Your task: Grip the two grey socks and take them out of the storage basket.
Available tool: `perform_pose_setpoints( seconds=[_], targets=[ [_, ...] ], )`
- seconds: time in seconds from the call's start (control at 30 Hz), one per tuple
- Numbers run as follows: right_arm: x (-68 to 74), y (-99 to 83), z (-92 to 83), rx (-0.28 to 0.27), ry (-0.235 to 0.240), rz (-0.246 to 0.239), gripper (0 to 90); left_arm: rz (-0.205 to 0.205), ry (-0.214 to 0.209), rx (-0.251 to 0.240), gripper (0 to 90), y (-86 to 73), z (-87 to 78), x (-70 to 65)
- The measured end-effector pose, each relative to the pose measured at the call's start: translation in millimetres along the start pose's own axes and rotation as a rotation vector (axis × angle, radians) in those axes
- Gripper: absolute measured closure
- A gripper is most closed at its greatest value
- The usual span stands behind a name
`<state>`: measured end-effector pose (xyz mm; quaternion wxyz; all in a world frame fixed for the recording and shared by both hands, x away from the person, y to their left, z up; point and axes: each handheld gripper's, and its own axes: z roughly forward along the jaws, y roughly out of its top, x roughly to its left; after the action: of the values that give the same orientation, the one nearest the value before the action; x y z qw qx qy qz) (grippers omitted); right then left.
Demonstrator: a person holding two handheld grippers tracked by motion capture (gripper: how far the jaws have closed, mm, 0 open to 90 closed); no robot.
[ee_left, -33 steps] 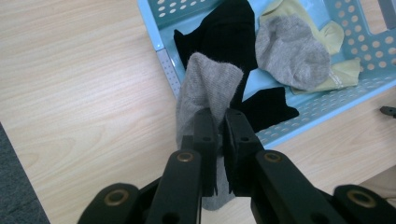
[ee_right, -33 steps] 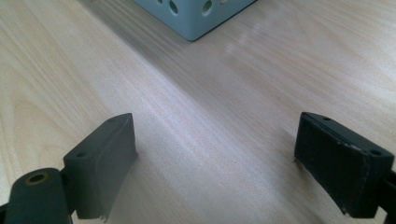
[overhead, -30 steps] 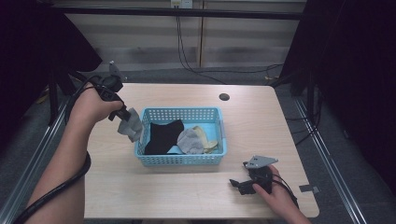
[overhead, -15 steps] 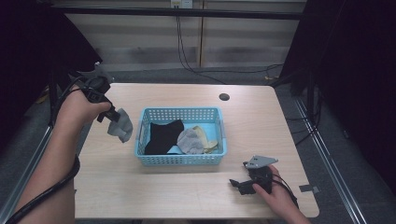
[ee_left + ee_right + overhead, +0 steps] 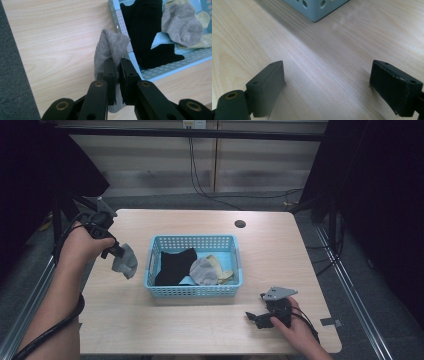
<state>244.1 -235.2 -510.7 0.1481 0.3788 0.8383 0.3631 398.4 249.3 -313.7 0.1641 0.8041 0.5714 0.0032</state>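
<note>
The left gripper [image 5: 117, 82] has its fingers pinching a grey sock [image 5: 110, 47], so it hangs just left of the blue basket [image 5: 192, 291], above the desk [image 5: 150, 320]; the right gripper [image 5: 257, 316] rests in front of the basket, fingers spread, holding nothing.

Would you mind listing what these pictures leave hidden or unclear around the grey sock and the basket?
- Grey sock: its lower end is hidden behind the left gripper in the left gripper view.
- Black sock: partly covered by a second grey sock in the high view.
- Yellowish cloth: mostly buried; kind unclear.
- Basket: cut off by the top edge in the right gripper view.
</note>
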Motion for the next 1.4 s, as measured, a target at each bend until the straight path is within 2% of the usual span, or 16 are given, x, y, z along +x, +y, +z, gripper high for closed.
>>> perform_pose_setpoints(
  seconds=[0.33, 0.6, 0.9, 0.97, 1.07, 1.13, 1.4],
  targets=[
    [0.0, 0.0, 0.1, -0.002, 0.0, 0.0, 12.0, -0.007, 0.0, 0.024, 83.4, -4.7, 43.4, 4.8],
    [-0.1, -0.2, 0.2, -0.002, 0.0, -0.002, 12.0, -0.034, -0.016, 0.025, 83.2, -10.0, 63.6, 9.0],
    [0.0, -0.2, 0.2, -0.003, 0.0, -0.002, 12.0, -0.032, -0.021, 0.033, 80.8, -16.4, 78.6, 11.3],
    [-0.1, -0.2, 0.2, -0.003, 0.0, -0.002, 11.9, -0.043, -0.021, 0.033, 80.4, -18.7, 82.8, 12.9],
    [0.1, -0.2, 0.1, -0.001, 0.0, 0.001, 12.0, -0.05, 0.001, 0.022, 73.7, -20.8, 85.1, 15.2],
    [0.1, -0.2, 0.1, -0.001, 0.0, 0.001, 11.9, -0.054, 0.001, 0.024, 68.5, -22.1, 86.4, 16.4],
    [0.1, -0.2, 0.1, -0.001, 0.0, 0.0, 11.9, -0.033, 0.022, 0.02, 55.3, -24.0, 85.4, 15.3]
  ],
)
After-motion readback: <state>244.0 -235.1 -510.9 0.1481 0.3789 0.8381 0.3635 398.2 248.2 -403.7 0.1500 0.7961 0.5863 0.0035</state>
